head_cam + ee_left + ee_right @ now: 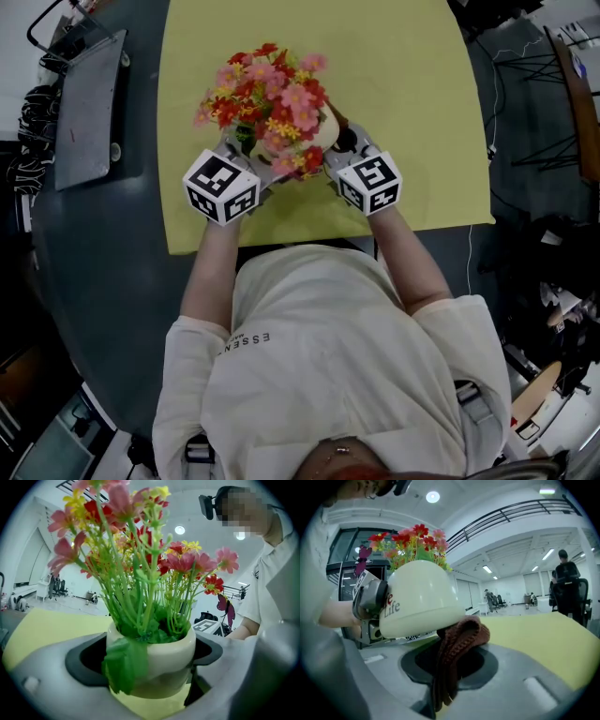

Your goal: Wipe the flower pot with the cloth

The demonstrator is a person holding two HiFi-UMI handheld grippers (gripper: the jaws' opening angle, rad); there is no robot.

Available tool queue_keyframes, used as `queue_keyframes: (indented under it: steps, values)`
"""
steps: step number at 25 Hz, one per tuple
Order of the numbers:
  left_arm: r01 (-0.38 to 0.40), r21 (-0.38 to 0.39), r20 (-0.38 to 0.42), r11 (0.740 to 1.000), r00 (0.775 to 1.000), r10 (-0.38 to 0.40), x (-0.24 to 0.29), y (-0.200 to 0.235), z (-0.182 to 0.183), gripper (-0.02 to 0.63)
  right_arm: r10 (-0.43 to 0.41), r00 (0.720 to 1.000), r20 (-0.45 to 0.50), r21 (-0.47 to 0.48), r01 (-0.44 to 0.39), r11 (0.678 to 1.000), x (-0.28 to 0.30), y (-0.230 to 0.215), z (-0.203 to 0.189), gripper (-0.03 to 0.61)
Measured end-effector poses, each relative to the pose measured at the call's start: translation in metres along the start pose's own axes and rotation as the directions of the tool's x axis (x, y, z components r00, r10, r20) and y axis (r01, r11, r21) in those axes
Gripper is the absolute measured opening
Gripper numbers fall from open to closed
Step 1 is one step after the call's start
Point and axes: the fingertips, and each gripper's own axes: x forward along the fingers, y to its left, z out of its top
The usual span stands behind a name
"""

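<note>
A cream flower pot filled with red, pink and yellow flowers is held above the yellow mat. My left gripper is shut on the pot, its jaws pressing both sides. My right gripper is shut on a brown knitted cloth, which touches the pot's lower side. In the head view the flowers hide most of the pot and the cloth.
The yellow mat lies on a dark round table. A grey tray-like object sits at the table's left. Cables and stands are on the floor to the right. The person's body fills the near side.
</note>
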Motion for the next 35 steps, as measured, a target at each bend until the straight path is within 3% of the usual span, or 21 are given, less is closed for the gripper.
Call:
queue_keyframes:
  steps: [9,13,20,22,27,31,35]
  values:
    - [0.014,-0.021,0.038,1.000,0.999,-0.013,0.013,-0.005,0.013,0.549,0.135,0.990,0.042,-0.034,-0.134,0.990,0.001,0.040,0.005,0.061]
    - [0.013,-0.014,0.025,1.000,1.000,-0.013,0.017,-0.006,0.010,0.549,0.263,0.965,0.009,-0.011,-0.263,0.965,0.002,0.065,-0.007,0.061]
    - [-0.001,-0.003,-0.008,1.000,1.000,0.001,0.014,0.002,-0.006,0.549,0.345,0.936,-0.063,0.012,-0.345,0.938,-0.002,0.074,-0.034,0.061]
    - [0.002,0.019,-0.016,1.000,1.000,-0.002,0.011,0.003,-0.011,0.549,0.303,0.949,-0.087,0.032,-0.301,0.953,-0.002,0.060,-0.043,0.061]
    - [0.036,0.095,-0.063,0.995,0.998,-0.030,-0.007,0.015,-0.039,0.549,0.080,0.985,-0.155,0.090,-0.066,0.994,-0.006,-0.007,-0.059,0.061]
    - [0.081,0.150,-0.137,0.985,0.989,-0.060,-0.017,0.027,-0.079,0.549,-0.058,0.985,-0.161,0.091,0.074,0.993,-0.015,-0.050,-0.058,0.061]
    - [0.112,0.177,-0.211,0.978,0.975,-0.074,-0.024,0.035,-0.127,0.549,-0.122,0.981,-0.150,0.078,0.135,0.988,-0.022,-0.062,-0.056,0.061]
